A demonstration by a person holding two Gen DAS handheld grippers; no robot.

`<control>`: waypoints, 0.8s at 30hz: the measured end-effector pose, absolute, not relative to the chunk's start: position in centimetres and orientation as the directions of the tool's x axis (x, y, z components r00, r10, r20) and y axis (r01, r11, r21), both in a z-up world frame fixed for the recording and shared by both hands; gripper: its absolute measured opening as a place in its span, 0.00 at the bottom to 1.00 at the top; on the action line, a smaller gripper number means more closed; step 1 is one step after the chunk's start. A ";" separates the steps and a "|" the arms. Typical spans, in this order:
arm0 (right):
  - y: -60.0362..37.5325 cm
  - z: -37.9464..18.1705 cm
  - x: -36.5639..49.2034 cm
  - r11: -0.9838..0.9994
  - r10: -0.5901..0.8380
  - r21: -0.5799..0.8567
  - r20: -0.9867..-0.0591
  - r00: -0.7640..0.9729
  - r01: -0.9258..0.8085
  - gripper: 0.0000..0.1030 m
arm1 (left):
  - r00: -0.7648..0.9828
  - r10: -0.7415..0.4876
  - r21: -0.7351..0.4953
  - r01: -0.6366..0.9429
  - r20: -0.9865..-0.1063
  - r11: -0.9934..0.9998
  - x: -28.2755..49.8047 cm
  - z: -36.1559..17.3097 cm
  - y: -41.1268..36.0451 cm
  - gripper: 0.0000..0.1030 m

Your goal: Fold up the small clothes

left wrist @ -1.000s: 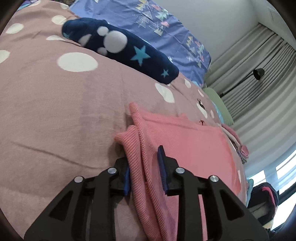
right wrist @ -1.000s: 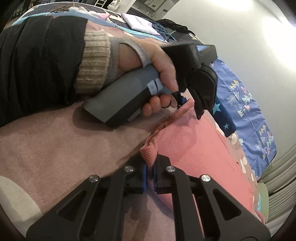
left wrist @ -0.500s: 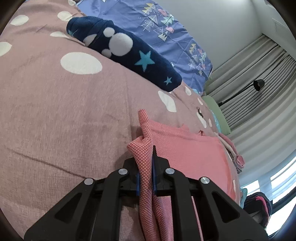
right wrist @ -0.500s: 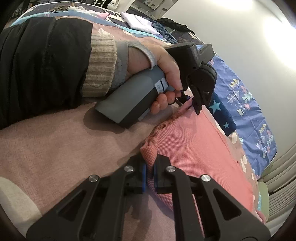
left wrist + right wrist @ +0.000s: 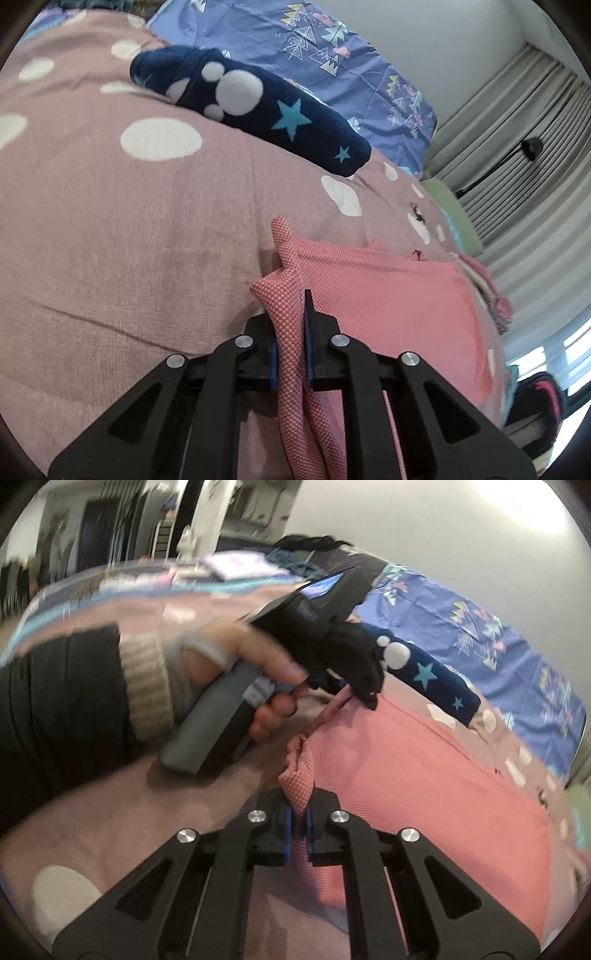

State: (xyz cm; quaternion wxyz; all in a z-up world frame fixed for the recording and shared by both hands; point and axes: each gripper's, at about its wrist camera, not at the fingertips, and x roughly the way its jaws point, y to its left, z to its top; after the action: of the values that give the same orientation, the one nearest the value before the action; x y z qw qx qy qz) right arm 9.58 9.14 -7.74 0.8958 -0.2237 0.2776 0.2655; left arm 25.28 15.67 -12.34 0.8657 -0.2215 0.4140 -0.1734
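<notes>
A small pink knit garment (image 5: 391,291) lies on a mauve bedspread with white dots (image 5: 110,229). My left gripper (image 5: 290,332) is shut on a bunched edge of the garment. My right gripper (image 5: 298,821) is shut on another bunched corner of the same pink garment (image 5: 424,771). In the right wrist view the left gripper (image 5: 360,698), held in a hand, pinches the garment's edge further along. The edge between the two grips is lifted off the bed.
A folded navy fleece with stars and white paw marks (image 5: 251,110) lies beyond the garment, also in the right wrist view (image 5: 432,675). A blue patterned sheet (image 5: 332,59) lies behind it. Folded clothes (image 5: 495,295) sit at the right, by the curtains (image 5: 524,155).
The left gripper closed on the garment's edge, having been open around it a second ago. Both grippers have lifted and tilted, and the right wrist view now swings up with motion blur.
</notes>
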 end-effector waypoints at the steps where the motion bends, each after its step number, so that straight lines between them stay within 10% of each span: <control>1: 8.4 -7.2 9.6 0.770 0.367 -0.226 -0.608 0.704 -0.597 0.05 | 0.601 -0.467 -0.506 0.119 -0.648 0.854 25.2 -11.7 15.2 0.09; 24: -20.5 -4.6 8.4 0.895 0.412 0.365 -0.452 0.792 -0.257 0.05 | 0.561 -0.356 -0.166 0.360 -0.748 0.918 27.9 -3.1 -12.8 0.09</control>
State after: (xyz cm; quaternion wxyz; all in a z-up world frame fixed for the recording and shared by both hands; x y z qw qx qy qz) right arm 8.36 -20.48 -4.60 0.9355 0.1435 0.2688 0.1788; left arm 27.85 -12.76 -3.11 0.8834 0.0028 0.4225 -0.2027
